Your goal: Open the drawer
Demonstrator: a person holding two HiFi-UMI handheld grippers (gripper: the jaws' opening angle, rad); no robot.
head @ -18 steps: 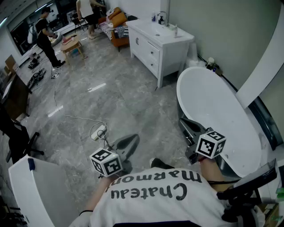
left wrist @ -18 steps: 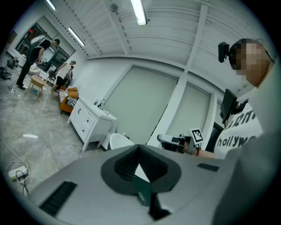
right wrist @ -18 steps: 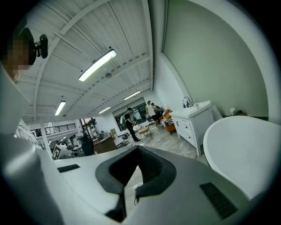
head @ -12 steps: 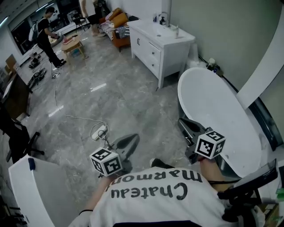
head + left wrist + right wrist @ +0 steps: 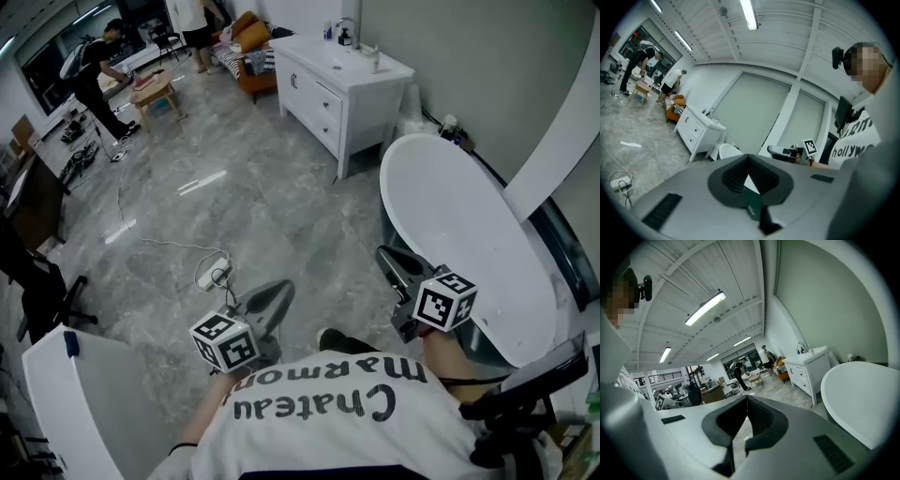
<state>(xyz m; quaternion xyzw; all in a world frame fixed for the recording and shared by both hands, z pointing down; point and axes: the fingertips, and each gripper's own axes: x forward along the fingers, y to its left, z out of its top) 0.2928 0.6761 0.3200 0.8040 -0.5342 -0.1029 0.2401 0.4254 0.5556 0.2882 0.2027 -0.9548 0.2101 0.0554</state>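
Note:
The white cabinet (image 5: 339, 70) with its drawers (image 5: 322, 101) stands across the room by the wall, all drawers closed. It also shows small in the left gripper view (image 5: 695, 131) and the right gripper view (image 5: 806, 369). My left gripper (image 5: 275, 294) is held at waist height over the grey floor, jaws shut and empty, far from the cabinet. My right gripper (image 5: 386, 257) hovers beside the bathtub, jaws shut with nothing between them. In each gripper view the jaws meet at the tip, left gripper (image 5: 749, 157), right gripper (image 5: 746, 398).
A white bathtub (image 5: 469, 244) lies on my right, between me and the wall. A cable with a plug block (image 5: 213, 275) lies on the marble floor ahead. A white curved panel (image 5: 80, 403) stands at lower left. People stand by a small table (image 5: 155, 92) far back.
The room has slid slightly upward in the head view. Both grippers keep their places in front of the body, still shut.

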